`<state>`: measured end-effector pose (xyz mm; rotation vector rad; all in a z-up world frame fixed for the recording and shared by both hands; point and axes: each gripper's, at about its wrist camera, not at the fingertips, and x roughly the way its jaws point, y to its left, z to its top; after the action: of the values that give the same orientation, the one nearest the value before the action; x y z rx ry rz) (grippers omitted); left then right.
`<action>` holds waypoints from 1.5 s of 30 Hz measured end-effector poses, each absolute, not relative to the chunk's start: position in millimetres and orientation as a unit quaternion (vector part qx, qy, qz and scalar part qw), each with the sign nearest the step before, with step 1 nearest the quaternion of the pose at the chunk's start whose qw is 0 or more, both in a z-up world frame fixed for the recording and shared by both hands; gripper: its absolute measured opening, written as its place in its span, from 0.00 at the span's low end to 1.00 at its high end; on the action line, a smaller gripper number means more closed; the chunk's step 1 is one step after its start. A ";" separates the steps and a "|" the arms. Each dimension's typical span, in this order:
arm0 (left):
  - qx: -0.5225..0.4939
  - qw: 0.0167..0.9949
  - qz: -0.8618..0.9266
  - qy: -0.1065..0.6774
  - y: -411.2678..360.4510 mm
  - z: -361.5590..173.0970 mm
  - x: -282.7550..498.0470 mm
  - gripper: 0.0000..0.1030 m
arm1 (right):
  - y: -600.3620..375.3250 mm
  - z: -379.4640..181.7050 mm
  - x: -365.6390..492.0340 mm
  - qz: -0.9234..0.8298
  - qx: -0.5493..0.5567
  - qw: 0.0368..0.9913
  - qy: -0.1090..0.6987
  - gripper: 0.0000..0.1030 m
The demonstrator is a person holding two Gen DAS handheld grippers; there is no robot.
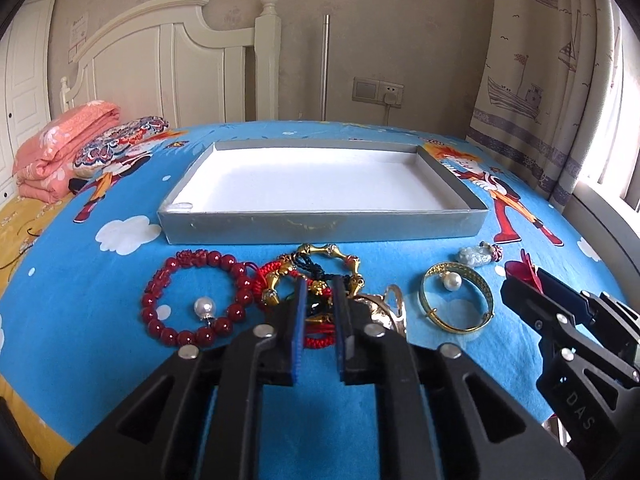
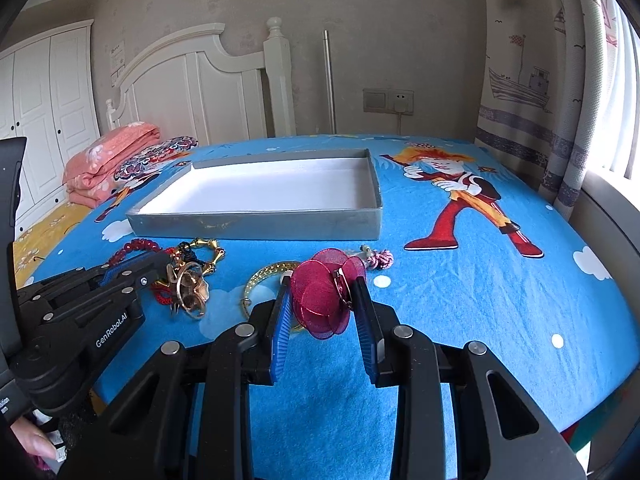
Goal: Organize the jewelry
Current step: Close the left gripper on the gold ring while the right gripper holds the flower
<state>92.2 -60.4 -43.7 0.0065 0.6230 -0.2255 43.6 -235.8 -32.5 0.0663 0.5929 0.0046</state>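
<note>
Nearest in the left wrist view, the left gripper has its blue-padded fingers drawn close around a tangle of red and black knotted cords; whether the pads truly pinch the cords is hard to tell, since the fingers cover the middle of the tangle. Only this view shows the red bead bracelet lying whole on the bed with a pearl earring inside its ring, and a second pearl within the gold bangle.

The right wrist view alone shows the right gripper grasping a magenta fabric flower between its fingers, clenched on a metal clip at the flower's side. The flower hides most of the bangle here, and the left gripper covers much of the red bead bracelet. A fingertip of the person is cut off at the lower left corner.

Beyond the jewellery, just past it, the grey tray with a white floor sits on the bed. A pale pendant with a pink knot lies near its right front corner, too small to make out in detail.
</note>
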 end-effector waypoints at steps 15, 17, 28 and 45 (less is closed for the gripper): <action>0.029 0.946 -0.151 0.284 -93.9 -40.5 80.7 0.51 | -249.2 -36.4 39.0 -0.006 0.051 0.954 0.295 0.30; 0.026 0.942 -0.155 0.296 -96.3 -43.8 86.9 0.39 | -249.6 -37.0 38.1 -0.005 0.050 0.954 0.295 0.30; 0.018 0.943 -0.180 0.279 -86.6 -39.0 73.6 0.11 | -237.2 -36.9 37.6 0.010 0.038 0.955 0.295 0.30; -0.005 0.961 -0.095 0.258 -39.7 -23.8 44.5 0.11 | -206.7 -18.8 25.6 0.021 -0.001 0.963 0.269 0.30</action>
<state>44.5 -39.7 -23.8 -0.0107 0.5237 -0.1927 25.6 -206.7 -18.8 -0.0026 0.5440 0.0434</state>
